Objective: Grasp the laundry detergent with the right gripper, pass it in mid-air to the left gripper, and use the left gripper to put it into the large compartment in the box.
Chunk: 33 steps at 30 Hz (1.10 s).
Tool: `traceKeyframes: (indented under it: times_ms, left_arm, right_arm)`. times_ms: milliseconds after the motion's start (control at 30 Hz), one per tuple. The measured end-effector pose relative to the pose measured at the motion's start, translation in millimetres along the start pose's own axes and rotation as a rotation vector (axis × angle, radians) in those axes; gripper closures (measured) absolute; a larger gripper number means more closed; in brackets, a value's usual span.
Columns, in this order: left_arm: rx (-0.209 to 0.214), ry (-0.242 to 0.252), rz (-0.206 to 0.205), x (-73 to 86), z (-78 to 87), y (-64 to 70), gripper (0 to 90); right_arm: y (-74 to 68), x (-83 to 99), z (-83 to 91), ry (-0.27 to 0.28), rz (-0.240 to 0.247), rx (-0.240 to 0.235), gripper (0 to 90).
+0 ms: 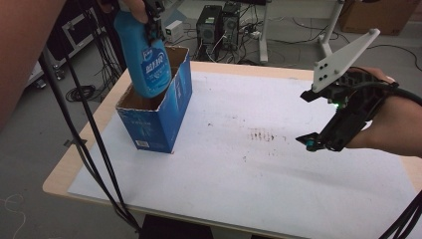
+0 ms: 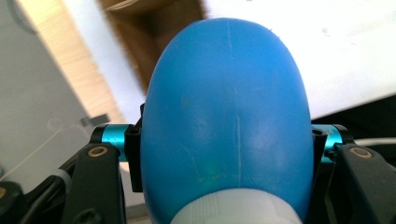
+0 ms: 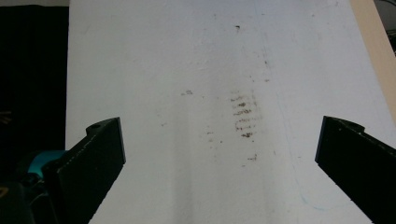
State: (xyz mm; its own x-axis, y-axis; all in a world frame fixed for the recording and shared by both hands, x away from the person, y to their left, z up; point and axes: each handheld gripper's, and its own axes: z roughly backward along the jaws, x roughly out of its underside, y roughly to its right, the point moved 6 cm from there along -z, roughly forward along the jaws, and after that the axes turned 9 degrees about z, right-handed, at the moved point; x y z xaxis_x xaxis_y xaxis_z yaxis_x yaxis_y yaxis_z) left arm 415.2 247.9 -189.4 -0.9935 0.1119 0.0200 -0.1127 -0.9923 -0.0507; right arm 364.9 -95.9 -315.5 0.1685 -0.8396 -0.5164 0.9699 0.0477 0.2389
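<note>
Table [image 1: 278, 199]: white sheet over a wooden top, with a patch of dark smudges [image 1: 261, 135] near the middle; my right gripper view looks straight down on those smudges [image 3: 243, 116].

Box [image 1: 166, 117]: blue carton, open at the top, standing upright at the far left of the sheet.

Bottle [image 1: 148, 62]: blue, printed label facing the high view, held cap-up with its base dipped inside the box's open mouth. In my left gripper view the bottle [image 2: 226, 121] has the brown box interior beyond it.

Left gripper [image 1: 152, 25]: I have it clamped across the bottle's upper part, a jaw pressed against either side.

Right gripper [image 1: 309, 118]: I hold it above the right side of the table, well apart from the box, jaws spread wide with nothing between them.
</note>
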Motion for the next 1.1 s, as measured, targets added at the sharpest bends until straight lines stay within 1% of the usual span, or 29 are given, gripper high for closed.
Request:
traceKeyframes:
  times_ms: [100, 133, 200, 300, 367, 433, 533, 567, 667, 733, 767, 800, 867, 967, 1100]
  left_arm:
    - [0.000, -0.009, 0.012, -2.2, -4.7, -7.9, 39.3]
    - [0.001, -0.015, 0.009, -2.9, -6.4, -10.0, 39.3]
    - [0.004, -0.019, 0.008, -4.8, -10.7, -12.4, 39.3]
    - [0.005, -0.029, -0.007, -7.7, -19.4, -14.5, 39.3]
    - [0.007, -0.033, -0.029, -9.5, -26.3, -15.3, 39.3]
    - [-0.006, -0.044, -0.086, -10.3, -34.2, -15.2, 39.3]
    - [-0.010, -0.052, -0.128, -12.4, -47.6, -15.6, 39.3]
    - [-0.011, -0.055, -0.150, -13.2, -52.2, -15.8, 39.3]
    - [-0.003, -0.054, -0.194, -15.5, -66.1, -15.9, 39.4]
    - [-0.009, -0.054, -0.246, -16.0, -74.6, -15.8, 39.4]
    - [-0.009, -0.054, -0.246, -16.0, -74.6, -15.8, 39.4]
    - [-0.021, -0.050, -0.299, -16.4, -83.2, -15.5, 39.4]
    - [-0.030, -0.050, -0.357, -17.1, -91.6, -15.5, 39.4]
    - [-0.031, -0.042, -0.441, -17.6, -104.3, -14.0, 39.4]
    - [-0.030, -0.051, -0.535, -18.6, -122.3, -11.6, 39.4]
  right_arm:
    - [0.6, 3.0, 0.3, -0.014, -0.011, -0.004, 0.5]
    - [1.5, 3.6, 0.0, -0.014, -0.007, -0.003, 0.5]
    - [2.7, 4.9, 0.1, -0.017, -0.013, -0.003, 0.5]
    - [3.3, 5.5, -0.1, -0.020, -0.021, -0.002, 0.5]
    - [3.3, 5.6, -0.6, -0.023, -0.025, -0.002, 0.6]
    - [3.4, 6.0, -0.3, -0.026, -0.029, -0.003, 0.6]
    - [4.1, 7.3, 0.1, -0.028, -0.036, 0.003, 0.6]
    - [4.0, 8.0, 0.6, -0.033, -0.040, 0.004, 0.6]
    - [4.6, 9.7, 1.0, -0.035, -0.046, 0.008, 0.6]
    - [4.7, 10.8, 1.1, -0.042, -0.049, 0.007, 0.6]
    - [4.7, 10.8, 1.1, -0.042, -0.049, 0.007, 0.6]
    - [4.8, 11.2, 0.8, -0.044, -0.048, 0.005, 0.6]
    - [5.0, 12.7, 0.1, -0.055, -0.056, 0.008, 0.6]
    - [5.8, 12.1, 0.4, -0.054, -0.056, 0.013, 0.6]
    - [5.7, 11.5, -0.9, -0.062, -0.062, 0.015, 0.6]
